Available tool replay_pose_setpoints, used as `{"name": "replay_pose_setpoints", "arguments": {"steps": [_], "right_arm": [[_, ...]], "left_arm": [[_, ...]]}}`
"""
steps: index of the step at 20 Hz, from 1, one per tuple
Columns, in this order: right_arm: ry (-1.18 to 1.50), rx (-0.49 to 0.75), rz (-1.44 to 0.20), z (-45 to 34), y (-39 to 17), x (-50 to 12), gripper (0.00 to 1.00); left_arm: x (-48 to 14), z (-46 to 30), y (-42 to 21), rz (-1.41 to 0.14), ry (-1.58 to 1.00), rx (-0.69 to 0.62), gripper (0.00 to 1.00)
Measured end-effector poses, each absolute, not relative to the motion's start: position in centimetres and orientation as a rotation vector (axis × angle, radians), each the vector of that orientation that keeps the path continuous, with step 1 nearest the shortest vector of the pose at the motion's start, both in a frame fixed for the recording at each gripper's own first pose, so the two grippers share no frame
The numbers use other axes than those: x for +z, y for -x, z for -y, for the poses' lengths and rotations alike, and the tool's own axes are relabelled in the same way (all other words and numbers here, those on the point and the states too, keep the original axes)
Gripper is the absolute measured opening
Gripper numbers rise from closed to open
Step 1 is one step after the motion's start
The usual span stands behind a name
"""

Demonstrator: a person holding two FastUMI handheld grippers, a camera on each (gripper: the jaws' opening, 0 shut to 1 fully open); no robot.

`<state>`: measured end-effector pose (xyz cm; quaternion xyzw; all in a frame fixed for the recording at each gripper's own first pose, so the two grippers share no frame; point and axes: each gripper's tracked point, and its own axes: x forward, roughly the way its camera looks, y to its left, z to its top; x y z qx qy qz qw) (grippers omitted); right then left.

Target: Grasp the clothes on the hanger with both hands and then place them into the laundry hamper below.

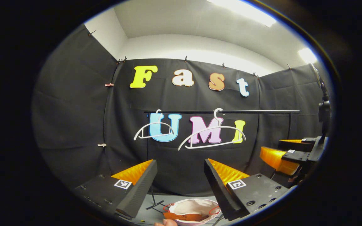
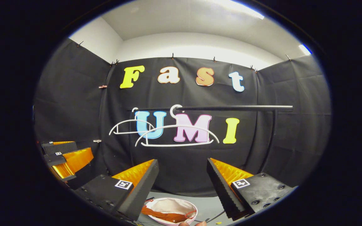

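Black cloth wall (image 1: 74, 103), grey floor (image 2: 206, 205) under white hamper (image 2: 172, 205).

Ahead of you: 1 black rail (image 1: 222, 111) spans the back wall, with 2 bare white hangers, the left hanger (image 1: 153, 129) and the right hanger (image 1: 212, 135), dangling below it. Open air lies between the hangers and the laundry hamper (image 1: 195, 211) on the floor. Rust-coloured clothes (image 1: 185, 216) lie across the hamper's mouth. The rail's upright post (image 2: 272, 141) stands at your right. The other gripper (image 1: 289, 155) sits at your right flank.
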<state>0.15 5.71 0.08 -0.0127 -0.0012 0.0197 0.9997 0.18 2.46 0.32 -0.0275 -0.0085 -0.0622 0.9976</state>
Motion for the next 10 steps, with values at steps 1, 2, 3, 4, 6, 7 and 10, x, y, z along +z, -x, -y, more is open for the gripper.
{"name": "replay_pose_setpoints", "arguments": {"steps": [1, 2, 3, 4, 6, 7, 10], "right_arm": [[0.025, 0.037, 0.018, -5.3, 0.1, 0.7, 0.99], [0.029, 0.039, 0.026, -4.9, 0.2, 1.2, 0.96], [0.029, 0.044, 0.031, -4.6, 0.4, 1.5, 0.96], [0.023, 0.049, 0.038, -4.3, 0.7, 1.9, 0.96], [0.013, 0.050, 0.053, -3.2, 1.2, 2.6, 0.99], [0.009, 0.055, 0.056, -2.9, 1.3, 2.8, 0.99], [0.003, 0.068, 0.069, -1.9, 1.4, 3.5, 0.99]], "left_arm": [[0.7, -2.2, 0.3, 0.021, 0.051, -0.115, 0.95], [1.0, -1.9, 0.6, 0.022, 0.048, -0.111, 0.95], [1.6, -1.4, 1.0, 0.030, 0.044, -0.110, 0.95], [2.1, -1.4, 1.2, 0.038, 0.040, -0.111, 0.92], [2.6, -0.5, 1.8, 0.040, 0.037, -0.108, 0.95], [2.7, -0.2, 2.2, 0.037, 0.039, -0.101, 0.95], [3.7, 0.0, 2.9, 0.062, 0.025, -0.071, 0.95]]}}
